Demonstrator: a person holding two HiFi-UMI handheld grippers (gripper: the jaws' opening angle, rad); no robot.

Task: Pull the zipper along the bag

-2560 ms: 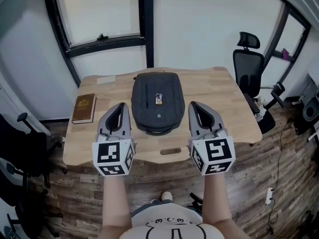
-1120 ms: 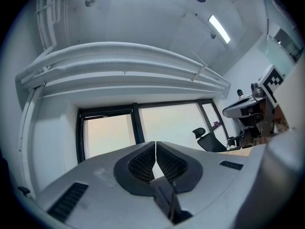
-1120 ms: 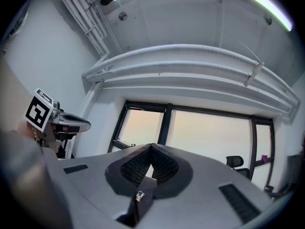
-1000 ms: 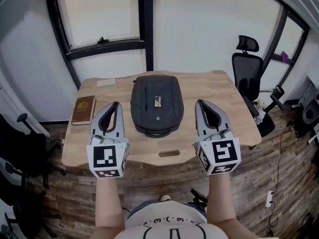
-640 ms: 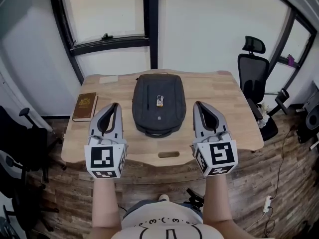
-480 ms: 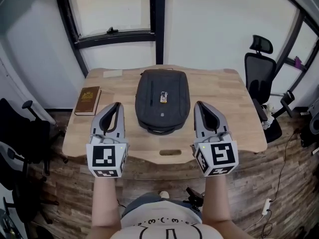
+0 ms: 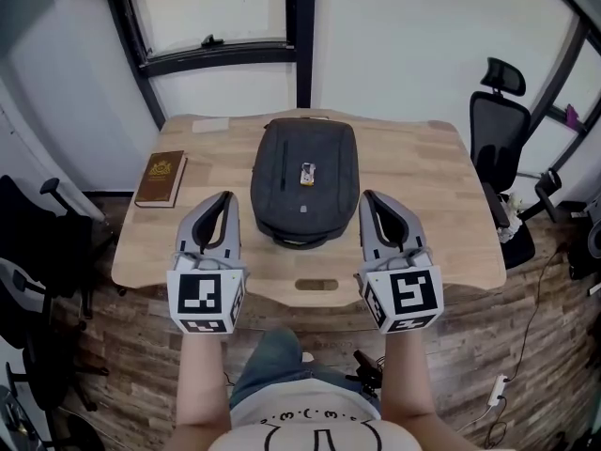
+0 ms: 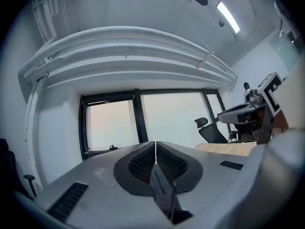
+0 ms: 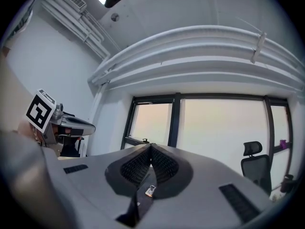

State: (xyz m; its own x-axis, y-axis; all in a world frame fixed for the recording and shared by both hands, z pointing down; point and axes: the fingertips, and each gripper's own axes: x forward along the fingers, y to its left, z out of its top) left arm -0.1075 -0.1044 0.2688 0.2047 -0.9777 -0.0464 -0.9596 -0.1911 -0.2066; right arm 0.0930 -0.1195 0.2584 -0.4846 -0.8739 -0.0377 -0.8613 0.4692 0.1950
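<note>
Soft even daylight from the window [image 7: 221,7], faint shadows, strong fisheye curving at edges, sharp focus

Grey left claw [image 7: 226,196] and right claw [image 7: 365,195] bear black-and-white marker cubes [image 7: 207,301] [image 7: 402,297]; white printed top [image 7: 305,435] worn.

The bag [image 7: 303,181] was dark grey woven cloth with a matt finish. The table [image 7: 441,177] was pale wood with visible grain and a smooth, low-sheen surface. The book [image 7: 161,178] had a brown, slightly glossy cover with gold print. The left gripper [image 7: 225,196] and right gripper [image 7: 366,195] had matt grey plastic shells. Their pads [image 8: 140,163] were dark and finely ribbed. The floor [image 7: 141,365] was dark, rough-grained wood planking.
</note>
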